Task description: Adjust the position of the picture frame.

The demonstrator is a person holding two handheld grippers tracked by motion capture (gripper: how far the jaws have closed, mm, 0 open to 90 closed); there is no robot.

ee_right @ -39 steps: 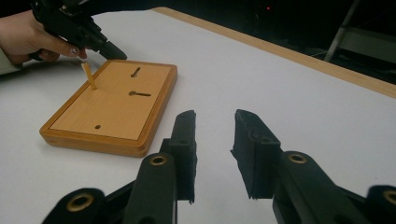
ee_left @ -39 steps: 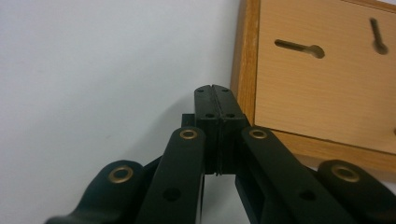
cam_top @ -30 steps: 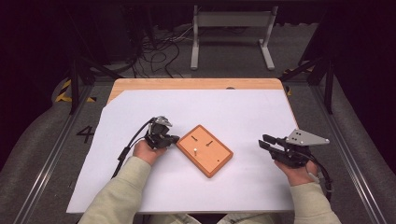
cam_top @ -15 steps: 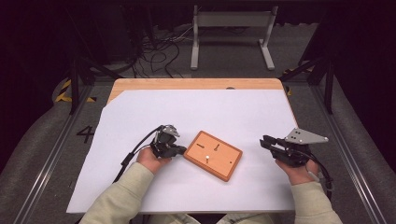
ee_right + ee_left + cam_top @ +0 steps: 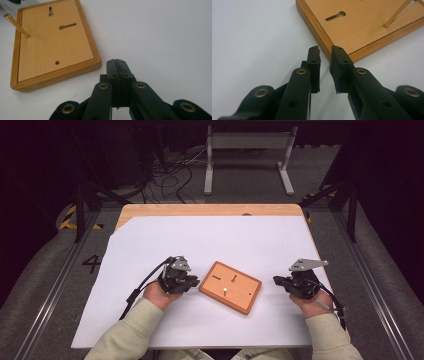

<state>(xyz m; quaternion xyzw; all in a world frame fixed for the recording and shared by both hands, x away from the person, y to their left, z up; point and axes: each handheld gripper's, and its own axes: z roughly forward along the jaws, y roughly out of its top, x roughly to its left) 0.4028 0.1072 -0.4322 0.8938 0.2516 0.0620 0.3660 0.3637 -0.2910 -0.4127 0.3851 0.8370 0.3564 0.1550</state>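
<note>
Nearest the person, two pale sleeves come in from the near edge of the white table cover (image 5: 240, 240), one toward each side. The left hand (image 5: 159, 292) holds the left gripper (image 5: 192, 282) low over the cover, aimed right and slightly far at the near-left corner of the wooden board (image 5: 230, 287). In the left gripper view its two black pads (image 5: 313, 63) stand a narrow gap apart, having just been opening, with nothing between them; their tips sit just beside the board's corner (image 5: 325, 48), and I cannot tell whether they touch it.

On the right, the right hand (image 5: 312, 297) holds the right gripper (image 5: 276, 280), which points left toward the board and stays well apart from it. Its pads (image 5: 117, 66) have just been closing and now press flat together on nothing, over bare cover.

The board lies flat between the two grippers, in the near middle of the table. It is a rectangle whose long axis runs from far-left to near-right, turned at a slant to the table's edges. A thin brass peg (image 5: 17, 25) stands in its top, and two keyhole slots (image 5: 68, 26) and a small round hole (image 5: 57, 62) are cut in its face.
</note>
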